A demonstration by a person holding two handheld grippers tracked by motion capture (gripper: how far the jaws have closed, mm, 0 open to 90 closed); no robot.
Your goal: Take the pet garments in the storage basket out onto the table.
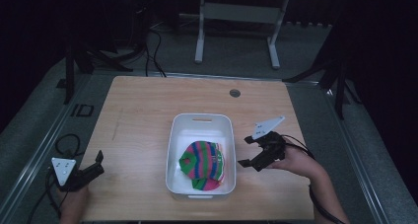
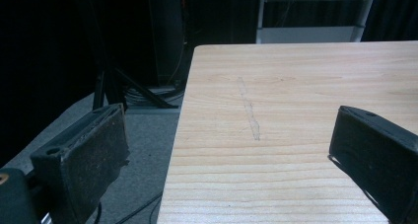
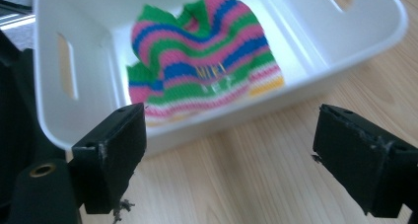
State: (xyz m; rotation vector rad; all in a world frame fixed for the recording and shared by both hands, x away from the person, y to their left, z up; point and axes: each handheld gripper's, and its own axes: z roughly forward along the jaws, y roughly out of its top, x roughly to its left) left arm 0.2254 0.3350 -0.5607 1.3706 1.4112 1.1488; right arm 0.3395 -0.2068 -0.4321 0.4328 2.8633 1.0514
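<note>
To lift the striped knit hat (image 1: 202, 165) from the white bin (image 1: 173, 135) near the worktop's near edge, the empty, wide-open right gripper (image 1: 250, 152) should reach over the rim; the left gripper (image 1: 99, 163) waits empty, jaws wide, at the near-left corner.

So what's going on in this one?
A person sits at a wooden table holding a gripper in each hand. A striped knit cloth lies bunched in a white bin. The right gripper, open and empty, points at the bin's side. The left gripper, also open, rests near the table's left edge, away from the bin.
</note>
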